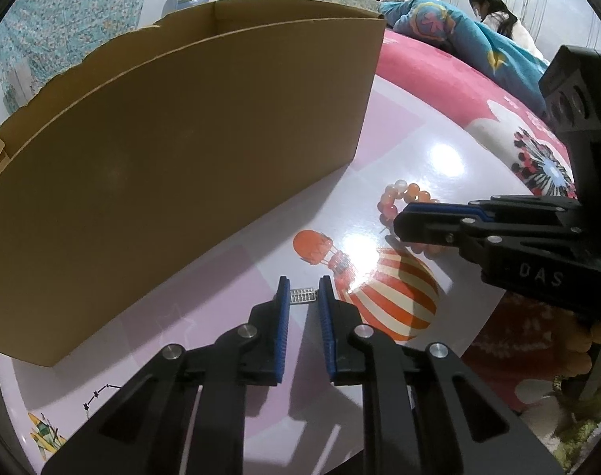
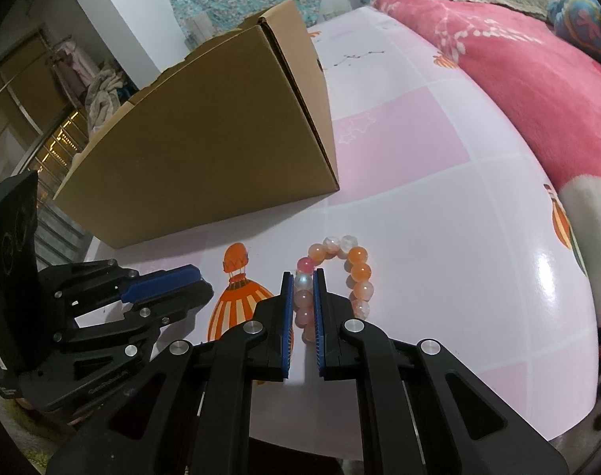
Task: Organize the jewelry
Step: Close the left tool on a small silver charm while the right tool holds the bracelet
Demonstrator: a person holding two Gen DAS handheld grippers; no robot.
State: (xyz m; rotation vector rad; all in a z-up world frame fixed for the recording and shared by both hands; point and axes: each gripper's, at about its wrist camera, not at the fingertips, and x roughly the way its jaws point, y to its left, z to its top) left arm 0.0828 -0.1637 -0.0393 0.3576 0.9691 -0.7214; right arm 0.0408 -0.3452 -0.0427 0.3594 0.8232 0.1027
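The left gripper (image 1: pixel 304 291) pinches a small silver jewelry piece (image 1: pixel 302 295) low over the glossy pink surface (image 1: pixel 439 150), just in front of the cardboard box (image 1: pixel 174 150). To its right the right gripper (image 2: pixel 303 277) is clamped on one side of the orange-and-pink bead bracelet (image 2: pixel 358 273) — the loop's far and right beads rest on the surface, near the printed balloon (image 2: pixel 237 304)

My black grippers' fingers (image 2: pixel 288 316) wear blue ribbed pads. The round-bead bracelet (image 2: pixel 358 273) mixes orange, pink and milky white. The glossy tabletop (image 2: pixel 439 237) shows pink-and-white checks with orange-striped balloons beside a plain brown cardboard box (image 2: pixel 205 146).
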